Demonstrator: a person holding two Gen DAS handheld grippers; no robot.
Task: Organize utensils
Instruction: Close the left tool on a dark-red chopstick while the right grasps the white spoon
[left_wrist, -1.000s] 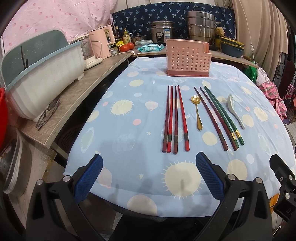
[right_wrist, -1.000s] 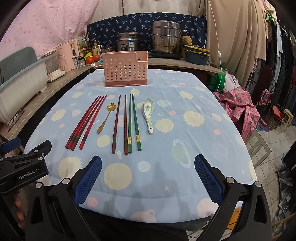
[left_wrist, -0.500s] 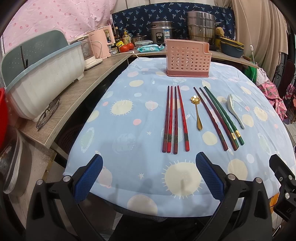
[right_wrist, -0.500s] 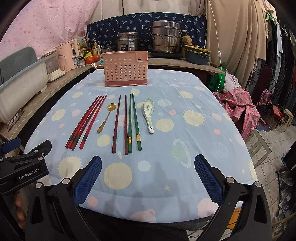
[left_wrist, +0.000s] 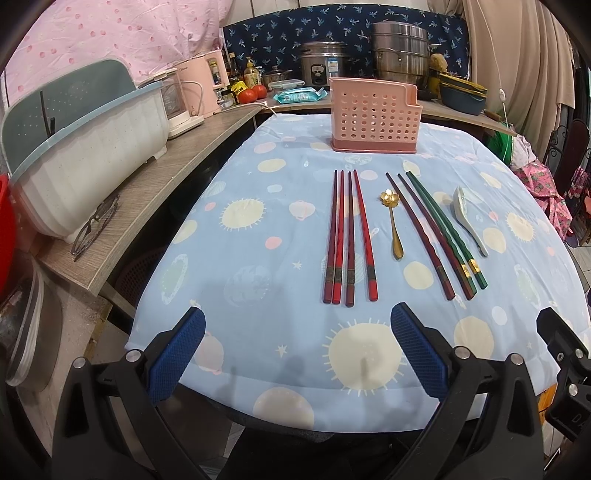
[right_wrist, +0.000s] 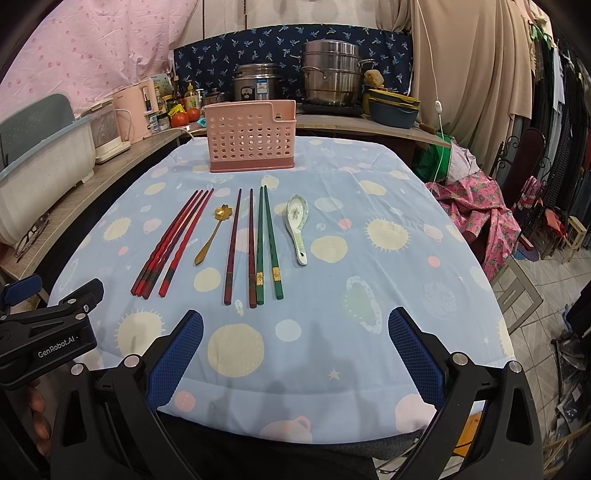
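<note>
A pink perforated utensil holder (left_wrist: 375, 114) (right_wrist: 252, 138) stands at the far end of the table. In front of it lie several red chopsticks (left_wrist: 347, 236) (right_wrist: 171, 242), a gold spoon (left_wrist: 393, 221) (right_wrist: 212, 234), two dark maroon chopsticks (left_wrist: 424, 232) (right_wrist: 240, 243), two green chopsticks (left_wrist: 448, 230) (right_wrist: 266, 240) and a white ceramic spoon (left_wrist: 469, 219) (right_wrist: 297, 225). My left gripper (left_wrist: 297, 350) is open and empty at the near table edge. My right gripper (right_wrist: 295, 350) is open and empty beside it, to the right.
The table has a blue patterned cloth (left_wrist: 258, 258). A side counter on the left holds a dish rack (left_wrist: 81, 147), glasses (left_wrist: 94, 229) and a pink kettle (left_wrist: 203, 88). Pots and a rice cooker (right_wrist: 256, 85) stand behind the holder. A chair and clothes (right_wrist: 480, 206) are on the right.
</note>
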